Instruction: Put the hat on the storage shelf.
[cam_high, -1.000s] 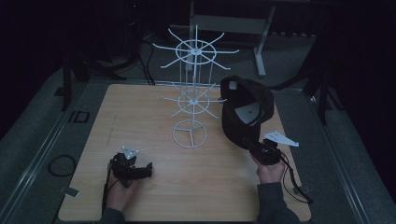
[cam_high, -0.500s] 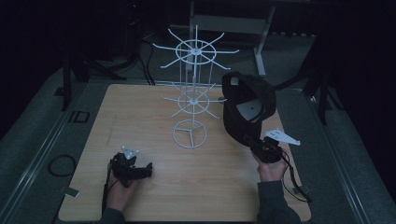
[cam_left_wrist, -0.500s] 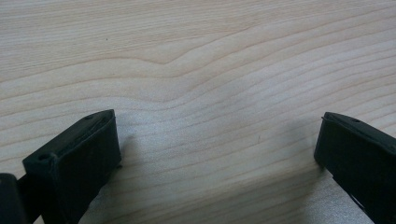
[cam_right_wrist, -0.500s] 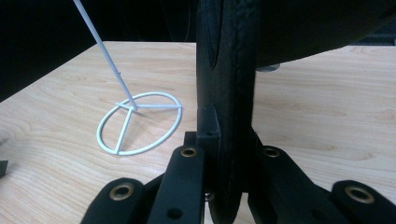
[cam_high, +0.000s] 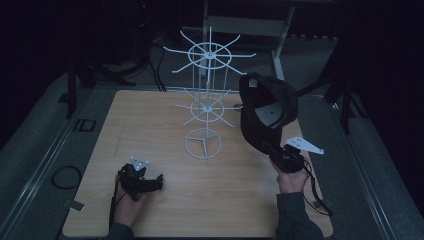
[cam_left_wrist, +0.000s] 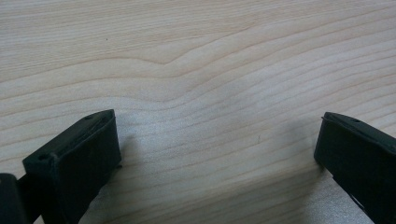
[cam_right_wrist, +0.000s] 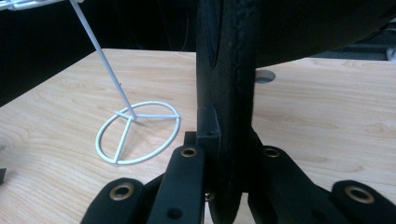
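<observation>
Right gripper (cam_high: 274, 151) clamped on black cap (cam_high: 266, 111) by brim edge (brim upright between jaws), crown tilted toward white wire rack (cam_high: 206, 105). Left gripper (cam_high: 159, 181) wide open, empty, on table (cam_high: 150, 115).

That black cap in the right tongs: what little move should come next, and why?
Probably carry the black cap up and leftward toward an arm of the white wire rack. The right tongs pinch its brim and hold it above the table, beside the rack but apart from it. The left tongs rest open.
</observation>
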